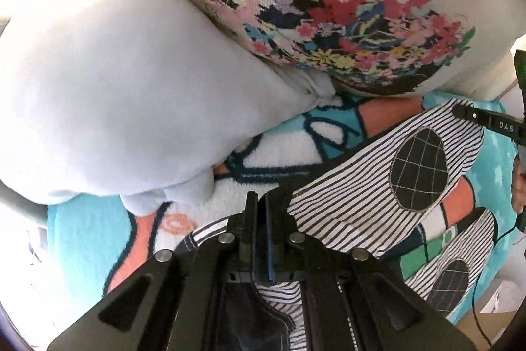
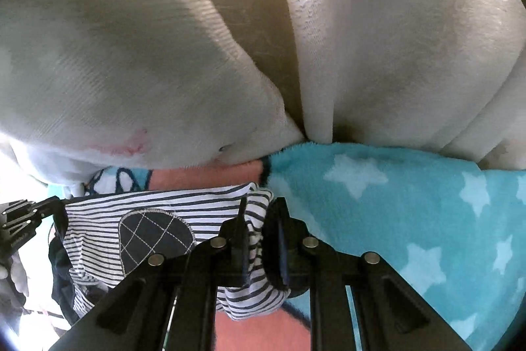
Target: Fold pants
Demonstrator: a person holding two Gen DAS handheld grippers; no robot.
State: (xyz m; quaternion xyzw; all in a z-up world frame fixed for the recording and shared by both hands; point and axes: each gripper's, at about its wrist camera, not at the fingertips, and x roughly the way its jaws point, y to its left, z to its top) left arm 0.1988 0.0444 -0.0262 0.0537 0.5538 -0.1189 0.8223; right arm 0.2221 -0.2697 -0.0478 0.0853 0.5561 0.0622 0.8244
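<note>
Small black-and-white striped pants (image 1: 345, 196) with dark oval knee patches (image 1: 419, 166) hang stretched over a blanket. My left gripper (image 1: 259, 199) is shut, its jaws pinching the pants' near edge. In the left wrist view the right gripper (image 1: 486, 120) holds the far corner of the cloth. In the right wrist view my right gripper (image 2: 261, 209) is shut on a bunch of the striped pants (image 2: 98, 213). The left gripper (image 2: 19, 219) shows at the left edge of that view, holding the other end. One knee patch (image 2: 154, 236) faces up.
A turquoise blanket with white stars (image 2: 411, 203) lies under the pants. A floral cushion (image 1: 328, 5) and a pale pillow (image 1: 98, 87) stand behind. White cushions (image 2: 98, 55) close off the far side. A hand (image 1: 519, 186) shows at the right edge.
</note>
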